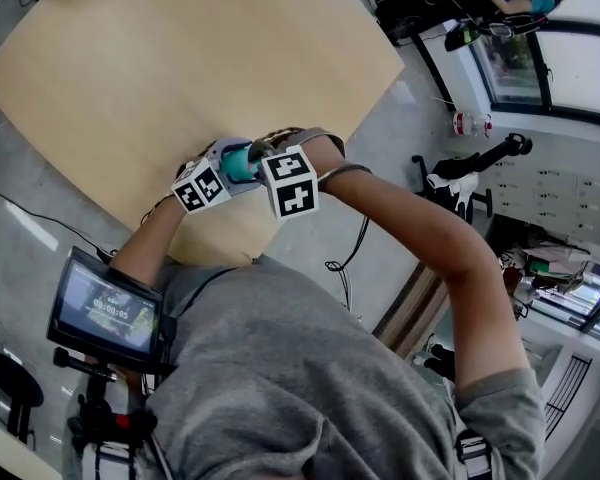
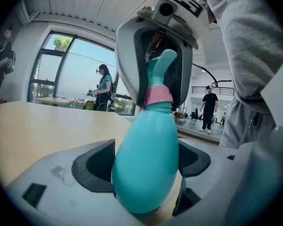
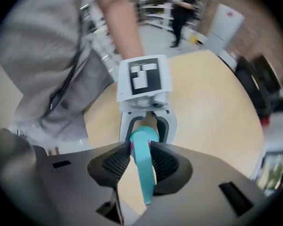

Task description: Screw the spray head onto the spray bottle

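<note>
A teal spray bottle (image 2: 146, 164) with a pink collar (image 2: 158, 96) stands upright over the light wooden table (image 1: 180, 68). My left gripper (image 2: 147, 171) is shut on its rounded body from the side. The teal spray head (image 3: 142, 154) sits on the bottle's neck. My right gripper (image 3: 141, 160) comes straight down from above and is shut on that head, its ribbed pads (image 3: 117, 163) pressing on both sides. In the head view both grippers meet at the table's near edge, with the bottle (image 1: 238, 163) between their marker cubes. The thread under the collar is hidden.
The table's near edge (image 1: 220, 243) runs just under the grippers. A small screen on a tripod (image 1: 110, 313) stands at the lower left. On the floor at the right are a water bottle (image 1: 470, 123) and an exercise machine (image 1: 460, 183). People stand far off.
</note>
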`<state>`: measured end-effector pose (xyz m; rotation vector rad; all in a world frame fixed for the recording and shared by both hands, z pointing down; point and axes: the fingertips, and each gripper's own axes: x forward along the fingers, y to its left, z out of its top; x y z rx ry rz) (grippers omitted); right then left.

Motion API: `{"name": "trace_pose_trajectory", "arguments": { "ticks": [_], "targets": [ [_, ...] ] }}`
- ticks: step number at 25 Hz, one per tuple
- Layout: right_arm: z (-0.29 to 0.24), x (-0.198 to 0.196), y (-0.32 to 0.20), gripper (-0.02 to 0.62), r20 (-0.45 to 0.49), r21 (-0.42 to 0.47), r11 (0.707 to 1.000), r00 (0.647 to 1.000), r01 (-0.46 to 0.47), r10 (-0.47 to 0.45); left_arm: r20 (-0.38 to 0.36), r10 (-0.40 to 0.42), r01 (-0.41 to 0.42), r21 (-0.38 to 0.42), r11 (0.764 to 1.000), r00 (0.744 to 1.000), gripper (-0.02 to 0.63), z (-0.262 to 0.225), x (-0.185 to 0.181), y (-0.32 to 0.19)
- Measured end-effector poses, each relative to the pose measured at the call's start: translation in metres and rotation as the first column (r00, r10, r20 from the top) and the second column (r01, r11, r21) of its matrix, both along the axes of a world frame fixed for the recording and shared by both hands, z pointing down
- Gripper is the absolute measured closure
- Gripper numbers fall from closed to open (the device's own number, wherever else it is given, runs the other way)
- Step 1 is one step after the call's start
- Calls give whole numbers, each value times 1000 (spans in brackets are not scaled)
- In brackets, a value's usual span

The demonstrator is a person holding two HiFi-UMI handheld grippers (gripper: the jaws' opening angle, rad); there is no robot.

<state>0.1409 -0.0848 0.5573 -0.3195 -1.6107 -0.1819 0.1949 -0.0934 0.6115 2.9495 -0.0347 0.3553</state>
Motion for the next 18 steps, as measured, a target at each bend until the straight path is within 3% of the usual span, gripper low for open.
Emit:
{"name": "trace_pose_trajectory", "arguments": {
  "ticks": [1,2,4,5,6,7,8,9,10,12,14,16,18],
  "targets": [
    [0,2,-2,463,9,-30,980,981,-196,196,-5,-20,20,-3,1000,1000,235,-1,1,0],
    [0,5,-4,463,18,-55,923,924,-381,382,-8,-45,45,-5,999,999,235,-2,3,-1],
    [1,10,-8,463,25,-76,742,743,-666,669,-8,-104,104,-4,995,995,235,-3,5,-3],
    [1,11,-10,463,28,-60,670,669,-740,742,-7,-140,140,-3,990,990,235,-3,5,-4],
    [1,11,-11,463,38,-34,627,626,-778,779,-5,-178,178,-3,984,984,235,-3,5,-6],
    [0,10,-12,463,59,-11,605,604,-796,795,-5,-213,213,-5,977,977,235,-3,4,-7],
    [-1,10,-12,463,87,-1,601,599,-799,796,-6,-241,241,-9,970,970,235,-3,4,-7],
    [-1,10,-11,463,117,0,617,612,-787,782,-9,-259,259,-14,966,966,235,-4,4,-8],
    [-2,9,-9,462,142,-5,649,642,-761,753,-12,-268,268,-19,963,963,235,-4,5,-8],
    [-5,6,-1,390,170,-14,721,708,-693,685,-21,-266,265,-27,964,964,235,-5,4,-8],
    [-12,3,2,354,195,-6,759,744,-651,639,-27,-258,258,-30,966,966,235,-5,3,-7],
    [-23,4,-5,353,236,14,759,740,-651,630,-29,-256,255,-32,967,966,235,-6,3,-7],
    [-29,10,-13,353,250,8,728,706,-685,662,-31,-257,255,-36,966,966,235,-6,4,-7]
  ]
}}
